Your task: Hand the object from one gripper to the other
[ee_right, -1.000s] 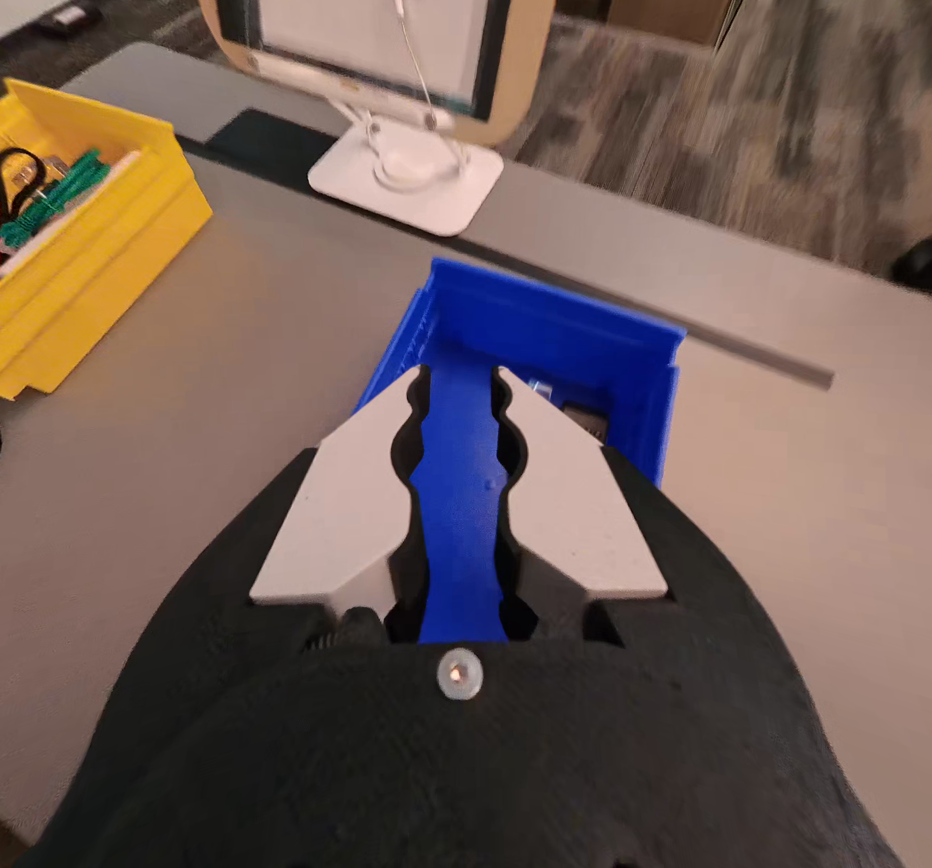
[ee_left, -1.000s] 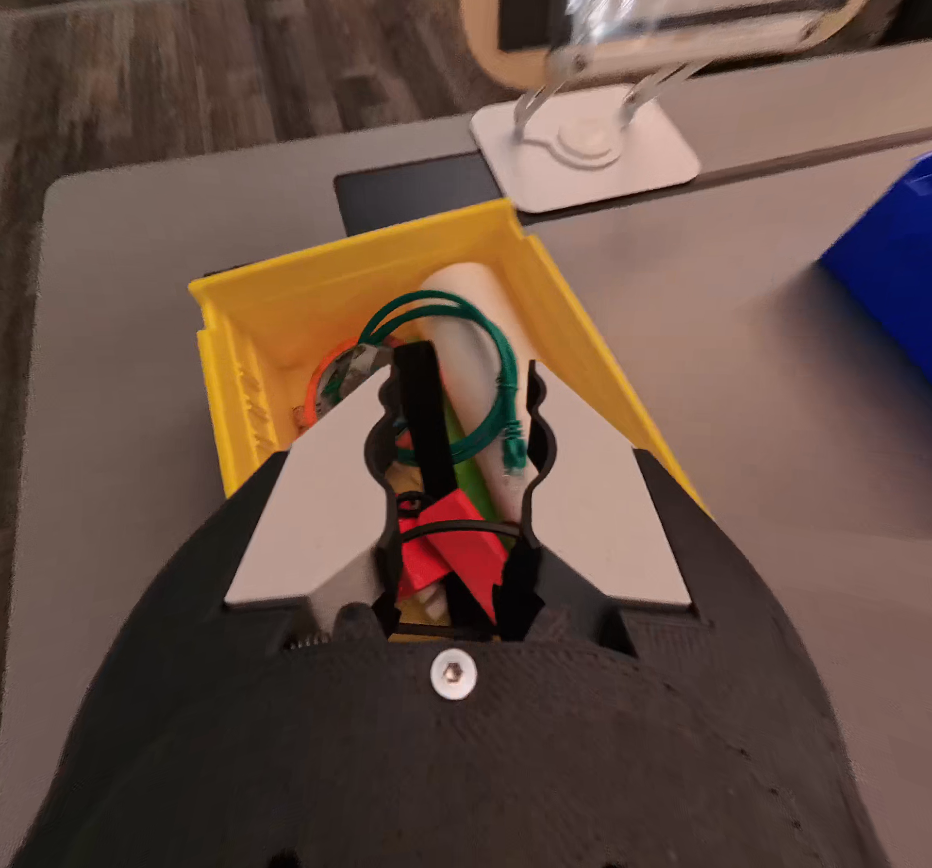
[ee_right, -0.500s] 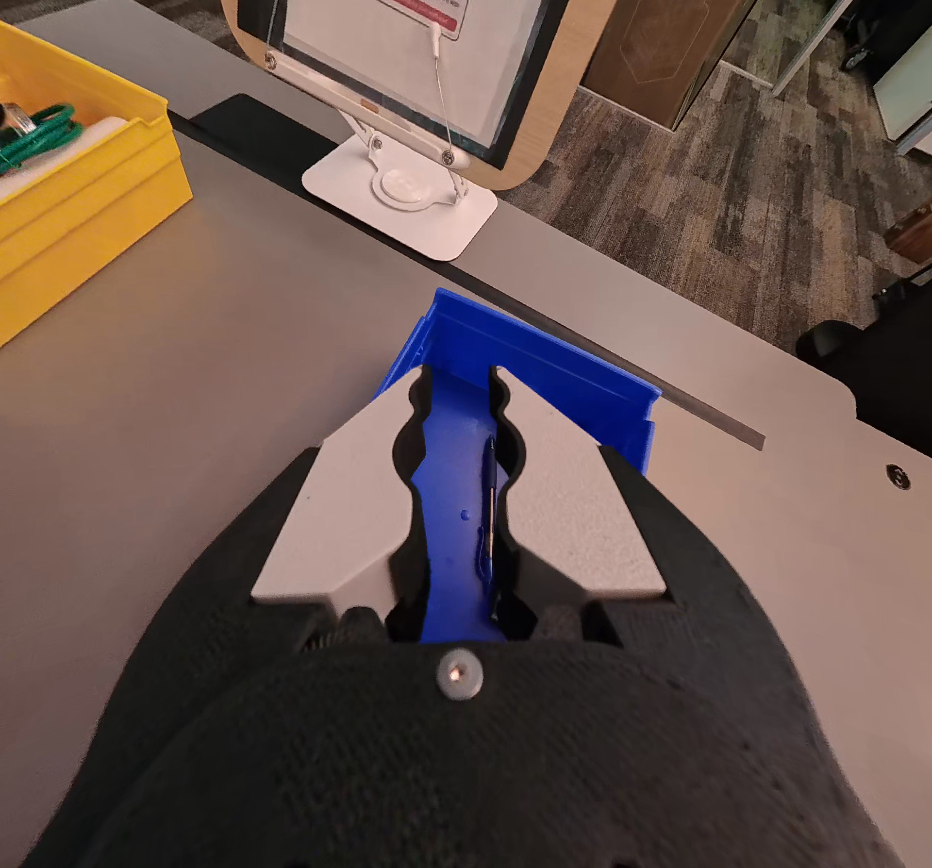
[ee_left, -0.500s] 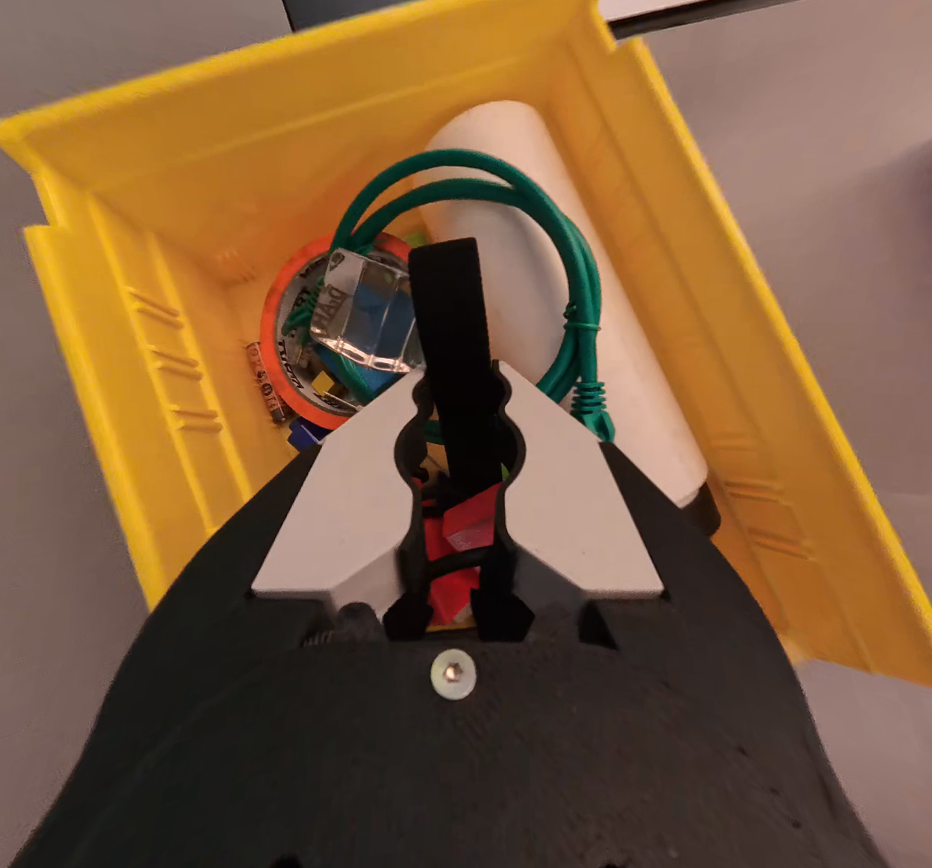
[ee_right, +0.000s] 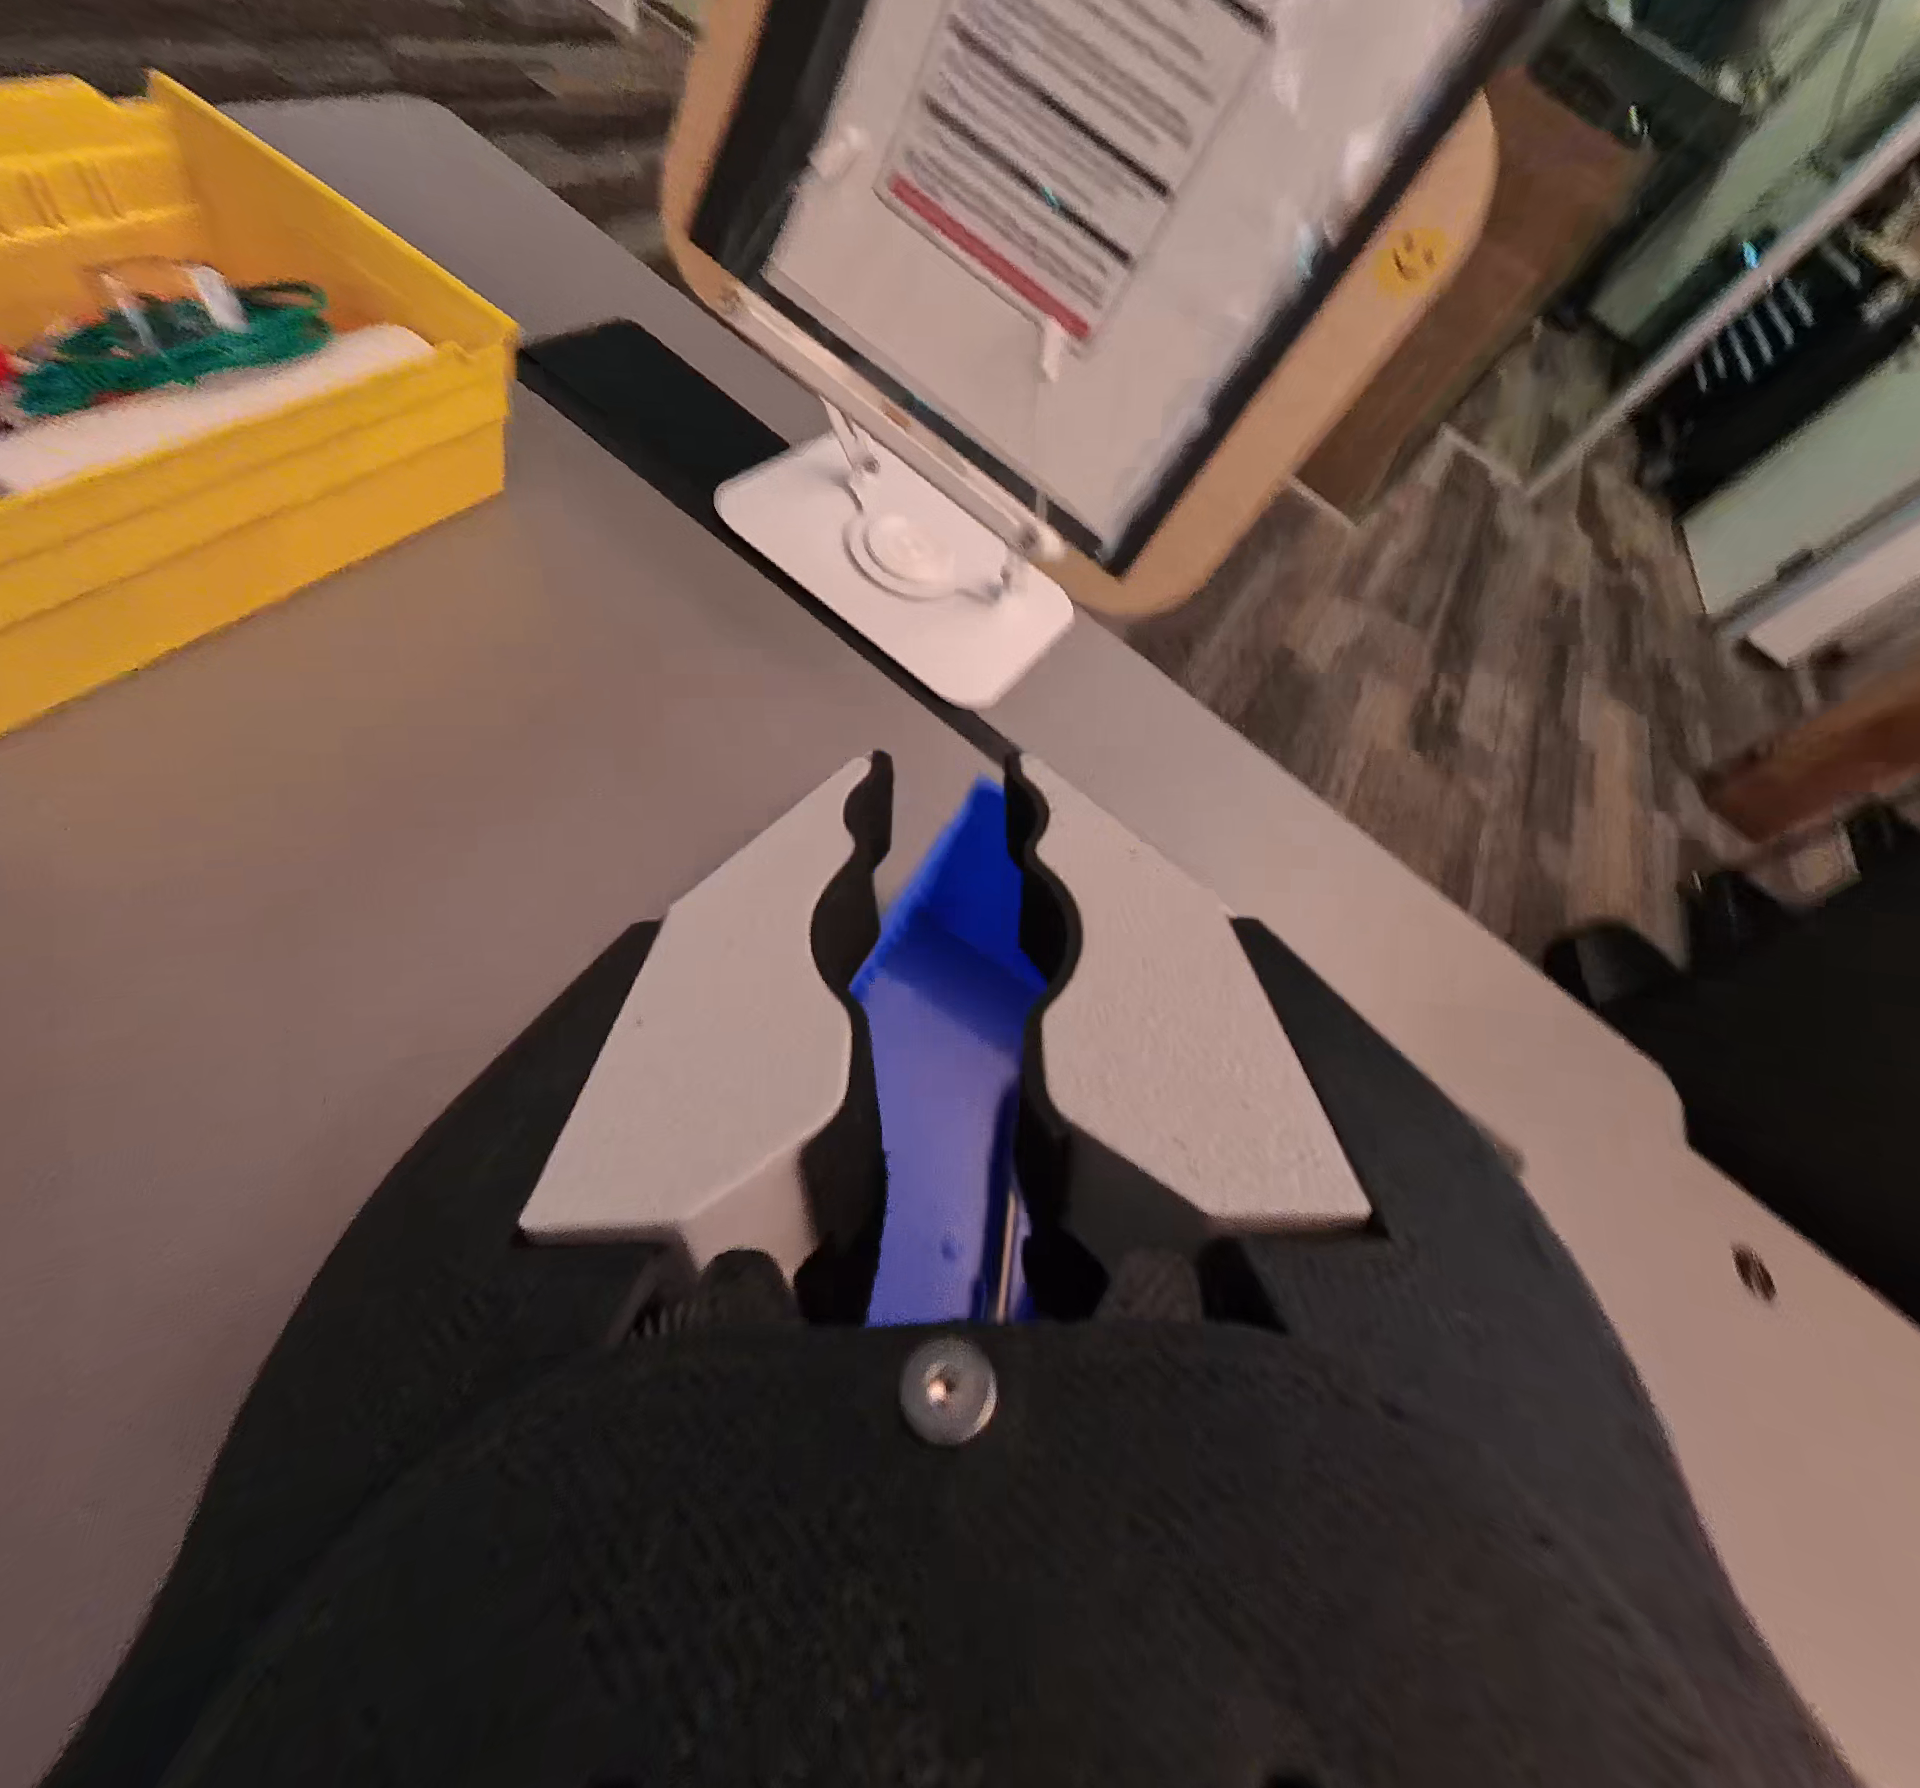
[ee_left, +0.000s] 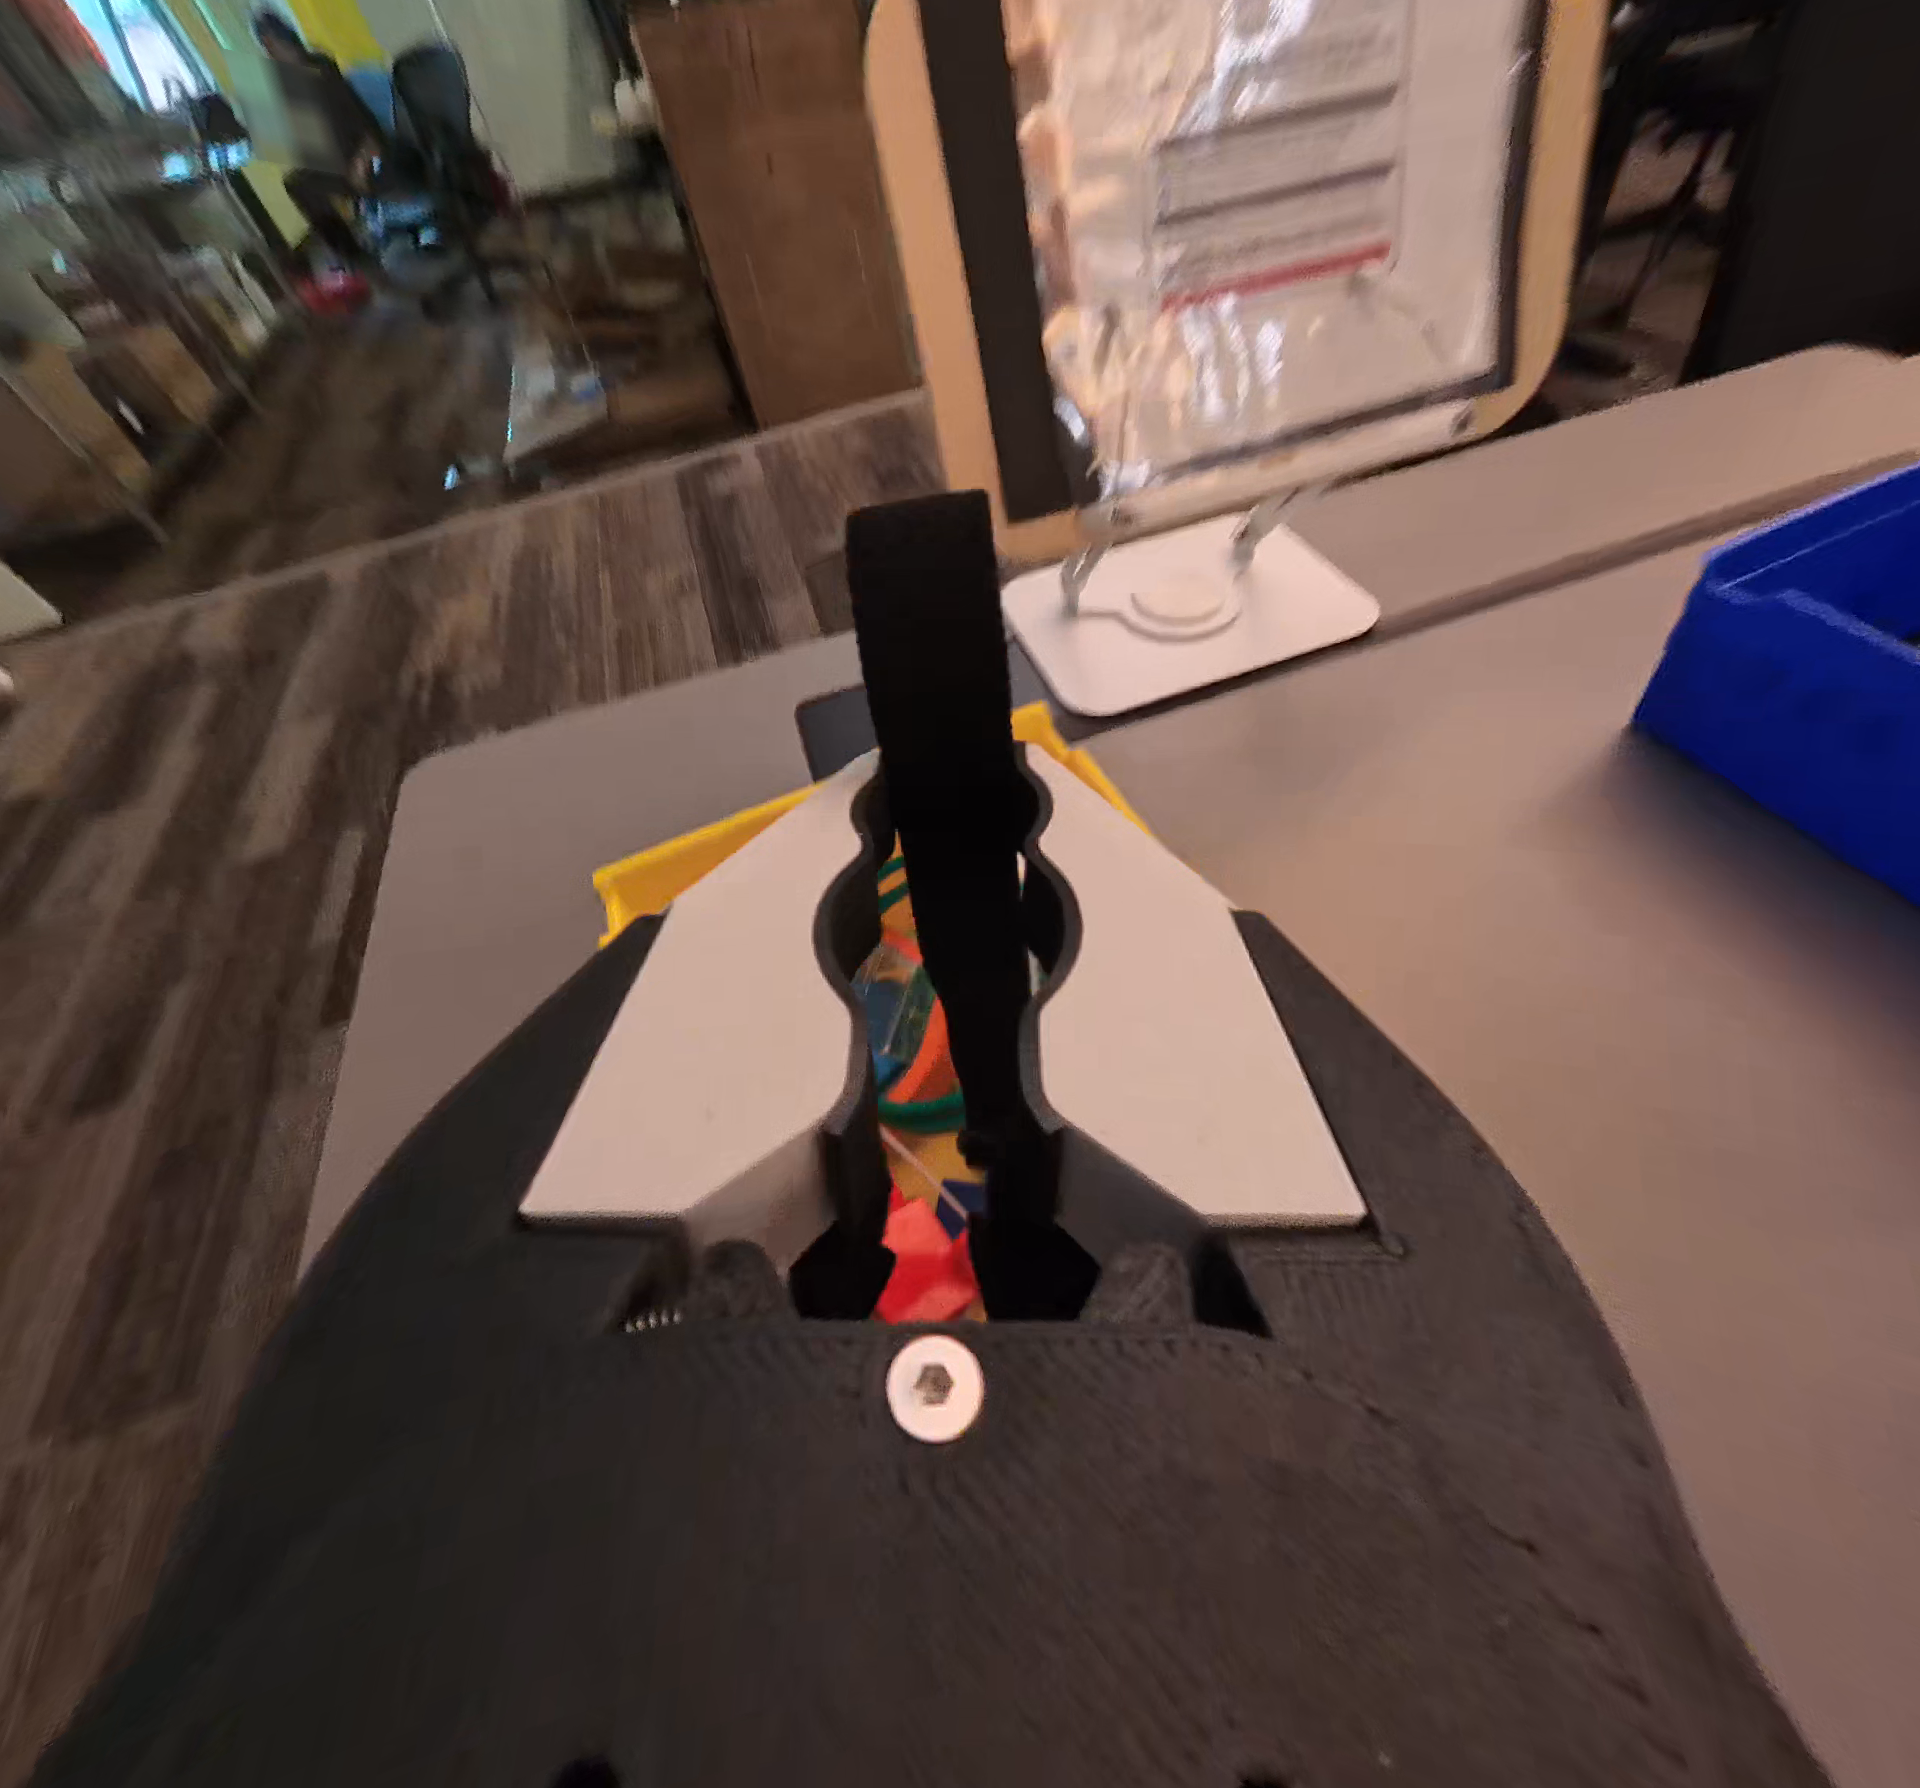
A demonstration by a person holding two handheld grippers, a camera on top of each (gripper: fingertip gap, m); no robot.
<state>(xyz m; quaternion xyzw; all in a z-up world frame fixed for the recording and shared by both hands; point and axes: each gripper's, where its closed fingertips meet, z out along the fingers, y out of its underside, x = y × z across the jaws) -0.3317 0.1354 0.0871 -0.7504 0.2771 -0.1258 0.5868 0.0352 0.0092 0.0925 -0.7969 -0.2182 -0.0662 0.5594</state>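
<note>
Grey table [ee_left: 1558,1063] spread beneath both grippers; framed sign on a white stand [ee_left: 1195,616] seen ahead of both sets of jaws, blurred.

Yellow bin [ee_right: 260,491] viewed well left of the right jaws; in the left wrist view only a sliver of it is seen, directly below and behind the left jaws. Green cable [ee_right: 156,346] and a white roll [ee_right: 208,398] lie inside it. Blue bin [ee_right: 935,1063] is seen directly under the right jaws, through their gap; from the left side it [ee_left: 1787,699] sits well off to the right.

Left gripper [ee_left: 951,782]: jaws closed on a black strap [ee_left: 925,658], pinched near the tips, one end standing up past them, the rest trailing back between the fingers. Strap is held clear above the yellow bin.

Right gripper [ee_right: 951,772]: jaws parted, nothing held between them.

Step judged: object lifted out, handover not yet begun. Neither gripper is visible in the other's view, so the two are judged well apart.

Next move calls for the grippers to be brought together over the bare table between the bins, with the strap's free upper end presented to the parted right jaws.

Possible hindrance: strap is limp and may droop or swing. The sign stand lies just beyond the meeting zone.
</note>
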